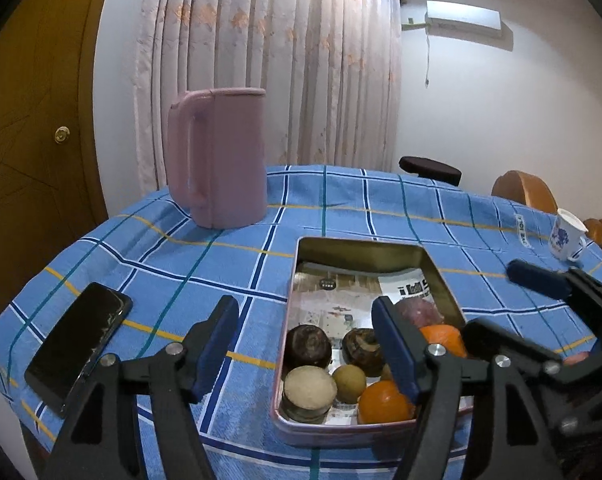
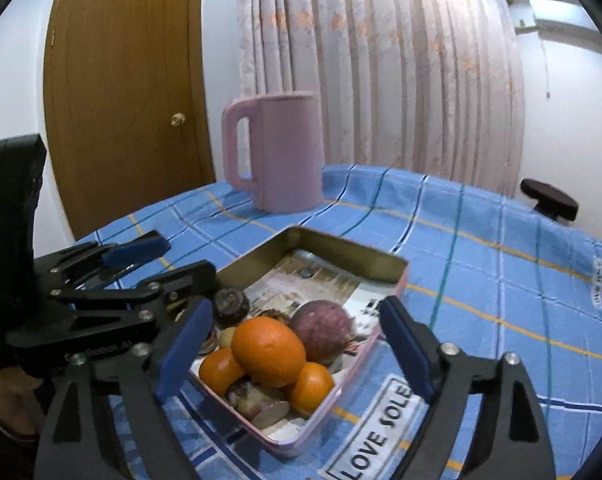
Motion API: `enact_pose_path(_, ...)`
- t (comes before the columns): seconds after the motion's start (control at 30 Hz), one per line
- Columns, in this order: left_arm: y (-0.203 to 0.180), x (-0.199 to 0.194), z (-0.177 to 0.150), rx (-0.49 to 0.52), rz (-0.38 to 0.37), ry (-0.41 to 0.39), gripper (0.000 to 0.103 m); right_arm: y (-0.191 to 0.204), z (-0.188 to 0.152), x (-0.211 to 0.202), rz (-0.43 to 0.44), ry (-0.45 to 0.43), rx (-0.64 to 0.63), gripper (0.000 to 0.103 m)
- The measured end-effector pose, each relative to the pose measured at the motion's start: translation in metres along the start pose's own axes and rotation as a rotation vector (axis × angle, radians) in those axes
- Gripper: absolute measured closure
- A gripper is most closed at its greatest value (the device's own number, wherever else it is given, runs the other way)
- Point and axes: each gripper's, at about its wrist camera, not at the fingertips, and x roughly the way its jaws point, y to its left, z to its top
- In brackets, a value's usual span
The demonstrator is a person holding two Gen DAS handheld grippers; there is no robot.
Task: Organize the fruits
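Orange and dark fruits (image 2: pixel 268 351) lie gathered inside the tin tray (image 2: pixel 343 251) on the counter (image 1: pixel 229 248); none visible outside. Left tongs (image 1: pixel 305 344) and right tongs (image 2: pixel 297 346) gape wide, empty; task seemingly complete.

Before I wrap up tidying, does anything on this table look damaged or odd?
Yes: the black phone at the table's left edge has a cracked screen. The fruit sits inside the tin; nothing has spilled.

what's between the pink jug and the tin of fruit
Nothing: bare checked tablecloth separates the pink jug from the tin, clearest in the left wrist view.
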Motion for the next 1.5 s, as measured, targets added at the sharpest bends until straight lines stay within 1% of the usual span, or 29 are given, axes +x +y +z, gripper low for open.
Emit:
enact_pose_path(0.2,-0.005,-0.007,0.003,-0.001,-0.002,-0.021,0.032,-0.014,0.005,-0.024,-0.086,-0.068,0.027,0.005)
enact_pose_path(0.37,-0.01,-0.012,0.004,0.009,-0.005,-0.029,0.032,-0.022,0.004,-0.032,-0.104,-0.084,0.05,0.003)
enact_pose_path(0.47,-0.013,-0.013,0.005,0.015,-0.008,-0.03,0.032,-0.025,0.002,-0.036,-0.117,-0.087,0.06,0.001)
enact_pose_path(0.77,-0.017,-0.012,0.003,0.023,-0.006,-0.022,0.032,-0.033,0.001,-0.047,-0.133,-0.101,0.087,0.0)
enact_pose_path(1.2,-0.017,-0.013,0.004,0.027,0.002,-0.023,0.032,-0.034,0.0,-0.05,-0.139,-0.106,0.092,0.0)
enact_pose_path(1.5,-0.021,-0.015,0.004,0.033,-0.013,-0.019,0.032,-0.036,-0.001,-0.055,-0.145,-0.117,0.088,0.0)
